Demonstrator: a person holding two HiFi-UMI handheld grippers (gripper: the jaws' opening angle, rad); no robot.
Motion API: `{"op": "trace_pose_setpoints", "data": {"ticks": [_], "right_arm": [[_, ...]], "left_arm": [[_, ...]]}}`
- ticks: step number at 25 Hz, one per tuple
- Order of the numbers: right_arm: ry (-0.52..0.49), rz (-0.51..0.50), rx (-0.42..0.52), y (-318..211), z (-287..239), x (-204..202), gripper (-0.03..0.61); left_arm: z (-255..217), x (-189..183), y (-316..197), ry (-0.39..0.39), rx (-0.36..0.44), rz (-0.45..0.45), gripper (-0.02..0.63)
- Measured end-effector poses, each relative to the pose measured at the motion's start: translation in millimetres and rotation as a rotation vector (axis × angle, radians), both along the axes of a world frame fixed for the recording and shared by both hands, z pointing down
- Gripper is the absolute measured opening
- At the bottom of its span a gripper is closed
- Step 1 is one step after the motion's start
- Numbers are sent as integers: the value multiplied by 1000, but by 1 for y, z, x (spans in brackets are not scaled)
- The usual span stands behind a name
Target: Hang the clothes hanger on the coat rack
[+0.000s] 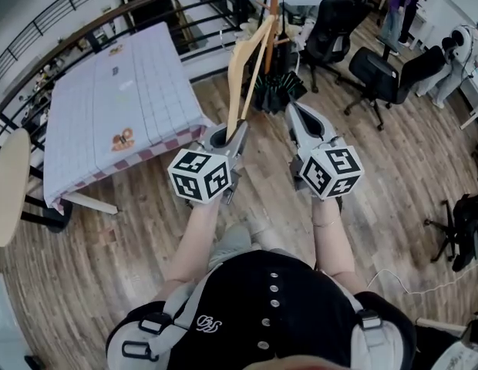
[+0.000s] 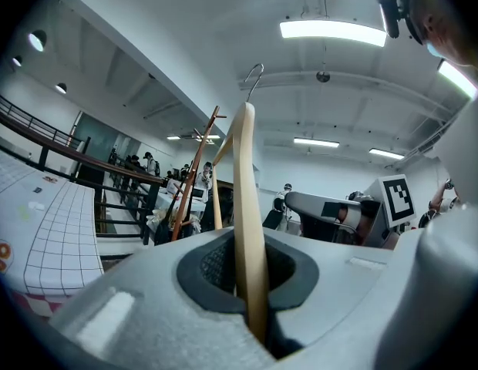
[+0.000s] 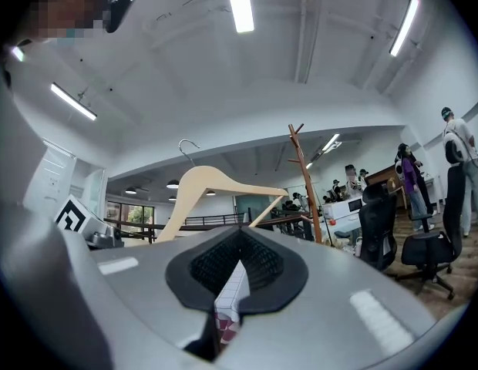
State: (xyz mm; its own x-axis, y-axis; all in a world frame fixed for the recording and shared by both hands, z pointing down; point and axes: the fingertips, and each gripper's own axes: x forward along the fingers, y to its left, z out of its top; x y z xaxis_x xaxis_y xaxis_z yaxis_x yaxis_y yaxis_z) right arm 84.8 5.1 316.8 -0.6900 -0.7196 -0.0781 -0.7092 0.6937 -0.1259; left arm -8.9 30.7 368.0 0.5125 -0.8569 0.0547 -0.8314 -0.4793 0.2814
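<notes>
A pale wooden clothes hanger [image 1: 240,66] with a metal hook [image 2: 254,77] stands upright in my left gripper [image 1: 226,136], which is shut on its lower arm [image 2: 250,284]. In the right gripper view the hanger [image 3: 212,182] shows side-on, to the left of the coat rack. The brown wooden coat rack [image 1: 275,10] rises just beyond and right of the hanger's top; its pole [image 3: 304,183] with short pegs [image 2: 212,118] is not touching the hook. My right gripper [image 1: 294,114] hovers beside the left one, jaws together and holding nothing [image 3: 237,262].
A table with a checked cloth [image 1: 123,91] stands to the left, a railing [image 1: 69,10] behind it. Dark bundled items [image 1: 279,91] sit at the rack's base. Office chairs [image 1: 385,75] stand to the right. A round tabletop [image 1: 8,183] is at far left.
</notes>
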Motion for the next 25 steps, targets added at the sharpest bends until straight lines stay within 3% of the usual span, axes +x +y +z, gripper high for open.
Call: {"op": "trace_pose_setpoints", "data": {"ticks": [8,25], "right_arm": [[-2,2,-26,-53,12,-5,0],[28,21,9,-232,5,-79,0]], "left_arm": [[7,-3,-53,-7,-17,3,5],[-2,-73,-228,4,25,30,5]]}}
